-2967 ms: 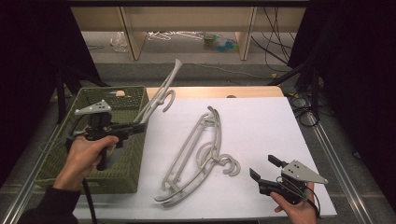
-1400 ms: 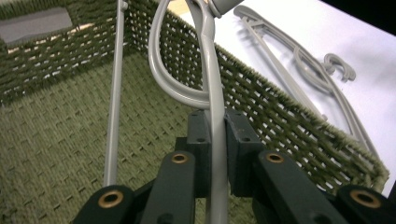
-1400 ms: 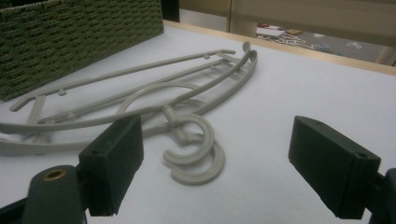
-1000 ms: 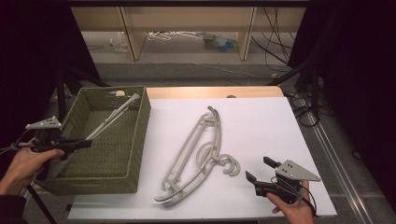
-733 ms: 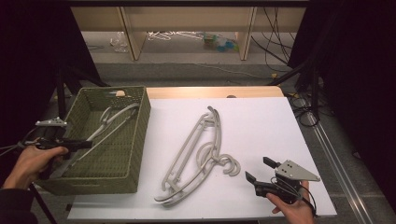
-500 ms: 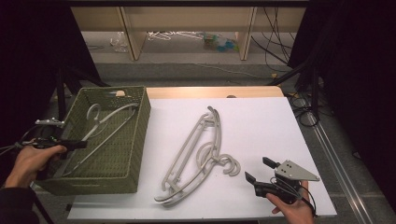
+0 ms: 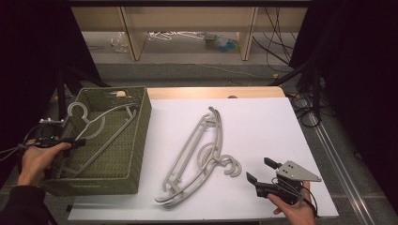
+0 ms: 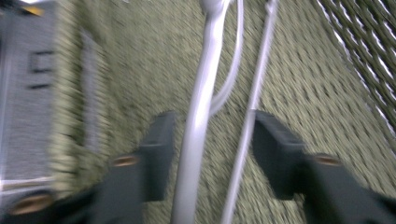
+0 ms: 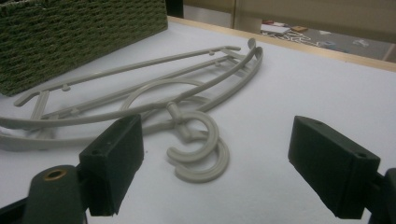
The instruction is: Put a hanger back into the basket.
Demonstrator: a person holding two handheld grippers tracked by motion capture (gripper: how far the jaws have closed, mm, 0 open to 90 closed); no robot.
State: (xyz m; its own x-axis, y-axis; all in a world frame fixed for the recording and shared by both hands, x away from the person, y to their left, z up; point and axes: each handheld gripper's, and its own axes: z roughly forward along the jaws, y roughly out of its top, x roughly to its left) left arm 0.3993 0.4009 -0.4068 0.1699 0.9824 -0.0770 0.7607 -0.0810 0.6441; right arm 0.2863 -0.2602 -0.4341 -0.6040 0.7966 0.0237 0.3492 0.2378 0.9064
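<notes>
Inside the basket [image 7: 136,140] one hanger [image 7: 96,123]; two hangers [image 7: 197,154] on the table [image 7: 277,126].

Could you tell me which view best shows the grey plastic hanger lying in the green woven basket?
The high view: the grey plastic hanger lies whole in the green woven basket. The left gripper view shows its blurred bars between open jaws.

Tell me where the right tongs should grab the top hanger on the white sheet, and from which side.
Grip the hanger at its hook, from the near right edge. The two hooks lie closest to the open right tongs and curl free of the bars, flat on the sheet. Which hook belongs to the upper hanger is hard to tell.
</notes>
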